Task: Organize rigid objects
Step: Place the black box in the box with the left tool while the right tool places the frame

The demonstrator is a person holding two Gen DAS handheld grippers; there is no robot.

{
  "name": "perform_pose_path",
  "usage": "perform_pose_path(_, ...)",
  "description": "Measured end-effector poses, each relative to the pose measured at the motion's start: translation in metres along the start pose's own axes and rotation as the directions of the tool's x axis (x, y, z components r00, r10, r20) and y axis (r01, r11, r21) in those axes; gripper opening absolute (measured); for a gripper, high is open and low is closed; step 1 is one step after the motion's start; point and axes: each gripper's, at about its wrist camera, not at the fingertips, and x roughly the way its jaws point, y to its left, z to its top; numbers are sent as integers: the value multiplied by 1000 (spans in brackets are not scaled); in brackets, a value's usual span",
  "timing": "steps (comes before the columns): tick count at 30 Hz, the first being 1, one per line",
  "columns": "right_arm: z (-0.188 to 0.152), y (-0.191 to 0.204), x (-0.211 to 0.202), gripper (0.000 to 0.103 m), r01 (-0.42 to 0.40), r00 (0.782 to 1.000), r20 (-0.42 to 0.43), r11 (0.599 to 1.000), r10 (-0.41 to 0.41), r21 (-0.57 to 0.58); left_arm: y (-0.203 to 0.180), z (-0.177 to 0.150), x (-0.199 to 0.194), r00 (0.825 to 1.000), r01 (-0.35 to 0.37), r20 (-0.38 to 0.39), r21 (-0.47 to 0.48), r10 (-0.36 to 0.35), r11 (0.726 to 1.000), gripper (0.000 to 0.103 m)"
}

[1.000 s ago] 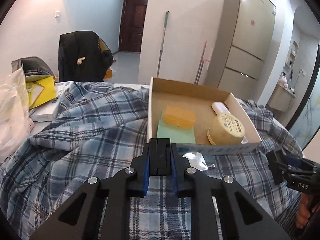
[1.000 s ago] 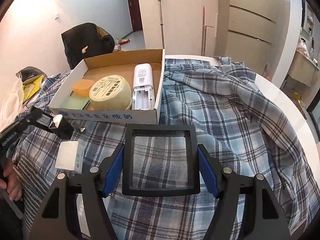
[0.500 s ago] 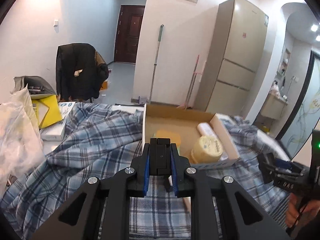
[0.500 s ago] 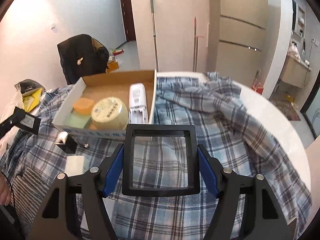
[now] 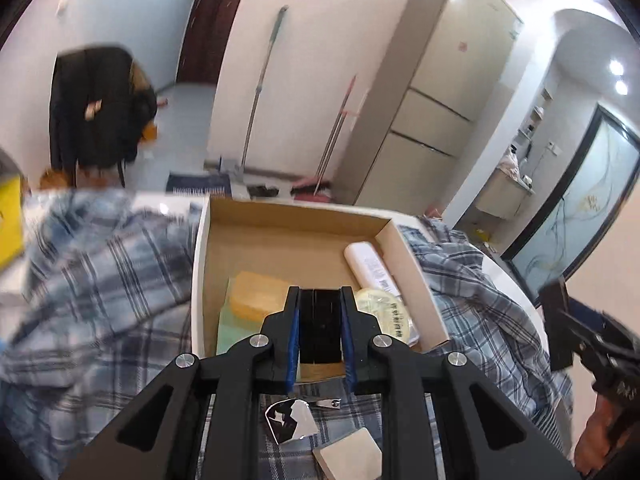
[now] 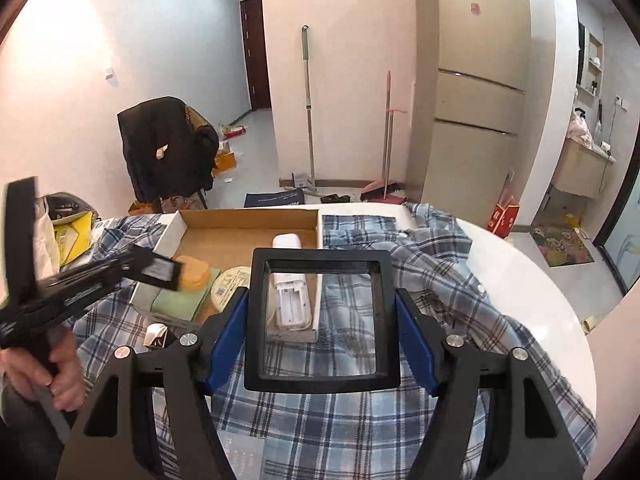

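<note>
The round white counter [image 6: 532, 276] carries everything, and most of it lies under a rumpled blue-and-white plaid shirt [image 6: 420, 272]. On the shirt sits an open, shallow brown cardboard box with white outer walls [image 5: 200, 264]. Inside it, toward its left side, a pale green flat pad [image 5: 226, 332] lies with an orange rectangular sponge block [image 5: 256, 294] on top. To the right of those rests a round cream-coloured tin with a printed label [image 5: 386, 314], and along the right wall lies a white oblong plastic bottle [image 5: 370, 266].

My right tool [image 6: 322, 322] is clamped by its blue pads on a square black frame with a clear lens [image 6: 322, 320], held upright near the box's front right corner; through the lens I see the white bottle and the plaid cloth.

My left tool [image 5: 320, 332] is pinched on a narrow black rectangular block [image 5: 320, 328], held over the front part of the box, between the sponge and the tin as the left wrist view shows it. Whether the block touches the box floor I cannot tell.

In front of the box, on the shirt, lie a small crumpled silver foil packet [image 5: 290, 420], a small white square block [image 5: 348, 454] beside it, and a thin metal nail clipper [image 5: 324, 402] close to the box's front wall.
</note>
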Motion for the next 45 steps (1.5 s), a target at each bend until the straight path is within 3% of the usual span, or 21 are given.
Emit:
perform_pose_path(4, -2, 2, 16, 69, 6, 999, -35, 1000, -6, -2, 16, -11, 18, 998, 24, -59, -65, -28, 998, 19)
perform_pose_path(6, -1, 5, 23, 69, -1, 999, -46, 1000, 1, -3, 17, -15, 23, 995, 47, -82, -50, -51, 998, 19)
perform_pose_path(8, 2, 7, 28, 69, -2, 999, -51, 1000, 1, -10, 14, -18, 25, 996, 14, -86, -19, -16, 1000, 19)
perform_pose_path(16, 8, 20, 36, 69, -8, 998, -59, 999, 5, -40, 26, -14, 27, 995, 2, -96, -28, -4, 1000, 24)
perform_pose_path(18, 10, 22, 37, 69, -10, 998, -60, 999, 7, -43, 30, -12, 21, 997, -26, -75, -20, 25, 999, 42)
perform_pose_path(19, 12, 24, 37, 69, -11, 998, -59, 999, 8, -45, 31, -12, 17, 998, -30, -51, -15, 29, 999, 57)
perform_pose_path(24, 20, 34, 37, 69, -27, 998, -55, 998, 24, -48, 34, -7, -6, 996, -34, 81, -21, 35, 999, 70)
perform_pose_path(26, 25, 39, 39, 69, -42, 998, -55, 998, 39, -46, 39, -5, -16, 986, -59, 151, -43, 65, 997, 83)
perform_pose_path(29, 36, 50, 46, 69, -68, 996, -53, 997, 65, -45, 45, -7, -32, 948, -141, 278, -60, 152, 988, 85)
perform_pose_path(31, 44, 61, 52, 69, -76, 996, -42, 995, 73, -64, 47, -7, -33, 931, -200, 300, -57, 208, 978, 88)
perform_pose_path(37, 51, 105, 79, 69, -85, 996, -24, 983, 83, -162, 61, 2, -20, 934, -246, 245, -93, 262, 965, 88)
perform_pose_path(39, 55, 103, 89, 69, -132, 990, -54, 985, 127, -109, 62, 11, -28, 936, -219, 254, -118, 242, 969, 88)
perform_pose_path(42, 71, 88, 103, 69, -189, 979, -72, 982, 189, 12, 53, 32, -42, 925, -207, 306, -91, 225, 974, 88)
perform_pose_path(45, 88, 80, 123, 69, -197, 974, -109, 980, 199, 35, 41, 52, -45, 918, -221, 324, -60, 228, 973, 89)
